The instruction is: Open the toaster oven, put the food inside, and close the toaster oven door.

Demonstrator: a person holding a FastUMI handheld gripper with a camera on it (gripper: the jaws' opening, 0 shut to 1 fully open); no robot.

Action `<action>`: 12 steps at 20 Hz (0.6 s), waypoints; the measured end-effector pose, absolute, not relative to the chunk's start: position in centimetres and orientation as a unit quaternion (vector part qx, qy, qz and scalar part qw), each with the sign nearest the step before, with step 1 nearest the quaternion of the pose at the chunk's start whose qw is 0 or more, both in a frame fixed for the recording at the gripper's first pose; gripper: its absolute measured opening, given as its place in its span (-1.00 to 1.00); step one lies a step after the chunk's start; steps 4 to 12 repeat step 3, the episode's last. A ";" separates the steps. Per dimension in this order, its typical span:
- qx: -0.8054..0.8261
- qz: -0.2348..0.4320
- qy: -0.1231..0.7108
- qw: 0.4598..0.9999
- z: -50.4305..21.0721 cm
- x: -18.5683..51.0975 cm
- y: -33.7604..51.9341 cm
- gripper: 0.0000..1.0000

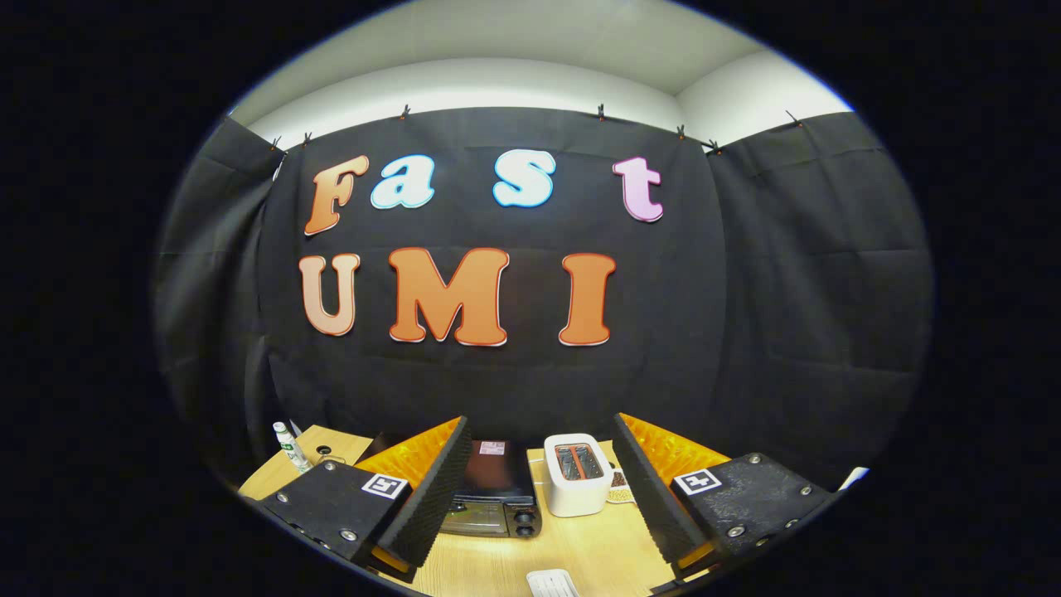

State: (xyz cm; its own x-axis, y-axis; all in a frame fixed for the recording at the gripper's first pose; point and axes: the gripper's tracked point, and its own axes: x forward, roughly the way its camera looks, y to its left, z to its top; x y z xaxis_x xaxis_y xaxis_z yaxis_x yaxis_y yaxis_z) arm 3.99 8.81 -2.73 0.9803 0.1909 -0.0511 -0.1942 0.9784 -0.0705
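Observation:
My gripper hangs high over a wooden table, open wide with nothing between its fingers. Below and ahead, between the fingers, stands a black toaster oven with its glass door shut and two knobs on its right side; the left finger covers part of it. A white pop-up toaster stands just right of the oven. A small plate with brownish food peeks out beside the right finger, mostly hidden by it.
A small white bottle with a green label stands at the table's far left, next to a dark round thing. A white ribbed object lies on the near table edge. Black cloth walls enclose the booth behind the table.

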 end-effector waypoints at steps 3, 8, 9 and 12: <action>-0.038 0.084 0.007 0.996 -1.3 2.9 7.7 1.00; -0.038 0.084 0.007 0.996 -1.3 2.9 7.7 1.00; -0.038 0.084 0.007 0.996 -1.3 2.9 7.7 1.00; -0.038 0.084 0.007 0.996 -1.3 2.9 7.7 1.00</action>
